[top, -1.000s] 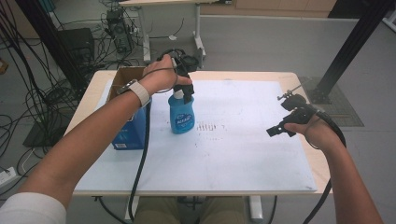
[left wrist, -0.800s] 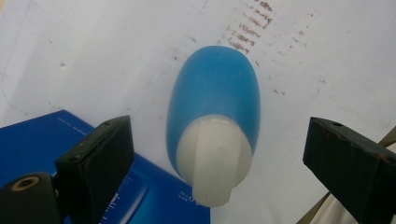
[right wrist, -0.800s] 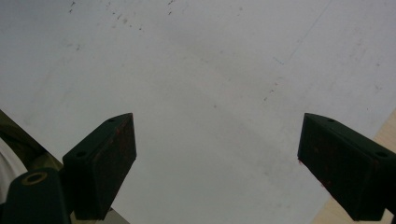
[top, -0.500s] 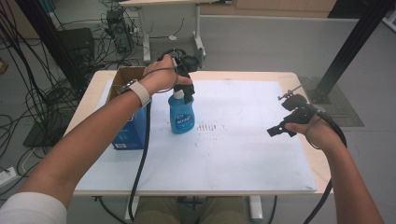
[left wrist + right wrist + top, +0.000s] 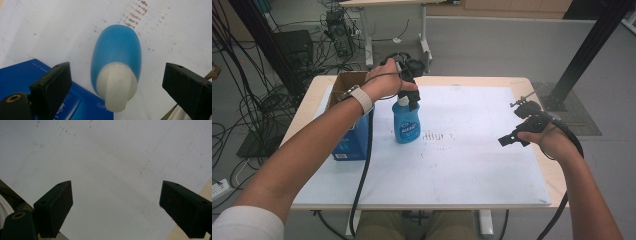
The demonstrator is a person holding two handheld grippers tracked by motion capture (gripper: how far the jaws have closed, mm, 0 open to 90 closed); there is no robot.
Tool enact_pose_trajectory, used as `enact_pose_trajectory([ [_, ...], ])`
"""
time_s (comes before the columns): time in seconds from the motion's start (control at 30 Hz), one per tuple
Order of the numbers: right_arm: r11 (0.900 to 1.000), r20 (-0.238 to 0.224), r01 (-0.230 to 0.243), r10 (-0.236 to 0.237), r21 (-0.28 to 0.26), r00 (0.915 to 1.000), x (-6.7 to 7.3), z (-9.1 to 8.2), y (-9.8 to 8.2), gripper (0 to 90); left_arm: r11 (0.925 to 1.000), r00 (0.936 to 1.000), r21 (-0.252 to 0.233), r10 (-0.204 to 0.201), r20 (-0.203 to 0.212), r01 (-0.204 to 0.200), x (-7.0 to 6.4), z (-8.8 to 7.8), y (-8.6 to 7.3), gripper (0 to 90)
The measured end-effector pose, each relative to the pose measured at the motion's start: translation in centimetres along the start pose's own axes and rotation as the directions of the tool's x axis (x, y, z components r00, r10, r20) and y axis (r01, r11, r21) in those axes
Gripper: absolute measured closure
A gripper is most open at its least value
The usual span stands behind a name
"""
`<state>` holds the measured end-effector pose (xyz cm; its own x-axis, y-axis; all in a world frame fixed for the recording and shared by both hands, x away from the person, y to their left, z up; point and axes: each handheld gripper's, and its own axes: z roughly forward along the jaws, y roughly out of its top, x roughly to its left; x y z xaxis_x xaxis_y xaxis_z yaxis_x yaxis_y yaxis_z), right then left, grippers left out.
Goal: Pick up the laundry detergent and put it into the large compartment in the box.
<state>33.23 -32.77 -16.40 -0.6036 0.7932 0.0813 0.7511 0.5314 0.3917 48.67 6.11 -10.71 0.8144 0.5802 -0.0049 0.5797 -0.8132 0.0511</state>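
Note:
A blue bottle (image 5: 406, 125) with a white cap (image 5: 116, 85) stands upright on the white sheet (image 5: 462, 150), right of a blue box (image 5: 353, 140). My left gripper (image 5: 408, 97) hovers directly over the bottle's top. In the left gripper view its jaws stand wide apart on either side of the cap, touching nothing, so the left gripper (image 5: 117, 75) is open. My right gripper (image 5: 514, 135) hangs over the right part of the sheet. The right gripper (image 5: 116, 197) is open, with bare white sheet between its jaws.
An open cardboard box (image 5: 346, 82) sits at the table's back left behind the blue box. Faint brown marks (image 5: 437, 136) lie on the sheet beside the bottle. The wooden table edge (image 5: 557, 175) runs along the right. Cables (image 5: 257, 100) and equipment crowd the floor at left.

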Motion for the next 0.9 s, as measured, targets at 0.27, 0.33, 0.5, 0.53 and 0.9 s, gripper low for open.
enact_pose_trajectory([
  [0.27, 1.000, -0.002, -0.002, 0.002, 0.003, 1.0000, -0.05, 0.10, 0.01, 11.5, 1.0000, 1.0000, 0.002, -0.004, 0.000, 0.004, 0.13, 0.06, -0.01, 9.3],
  [0.33, 1.000, -0.003, -0.003, 0.003, 0.003, 1.0000, -0.06, 0.12, 0.01, 11.5, 1.0000, 1.0000, 0.002, -0.003, 0.004, 0.003, 0.19, 0.07, -0.01, 9.3],
  [0.5, 1.000, -0.002, -0.003, 0.003, 0.001, 1.0000, -0.06, 0.13, 0.03, 11.5, 1.0000, 1.0000, 0.001, -0.002, 0.003, 0.002, 0.15, 0.11, 0.03, 9.3],
  [0.53, 1.000, -0.002, -0.003, 0.003, 0.003, 1.0000, -0.05, 0.13, 0.06, 11.5, 1.0000, 1.0000, 0.001, -0.001, 0.003, 0.001, 0.13, 0.13, 0.03, 9.3],
  [0.9, 1.000, -0.004, -0.003, 0.003, 0.001, 1.0000, -0.09, 0.16, 0.02, 11.5, 1.0000, 1.0000, 0.000, -0.003, 0.008, 0.003, 0.22, 0.06, 0.01, 9.3],
])
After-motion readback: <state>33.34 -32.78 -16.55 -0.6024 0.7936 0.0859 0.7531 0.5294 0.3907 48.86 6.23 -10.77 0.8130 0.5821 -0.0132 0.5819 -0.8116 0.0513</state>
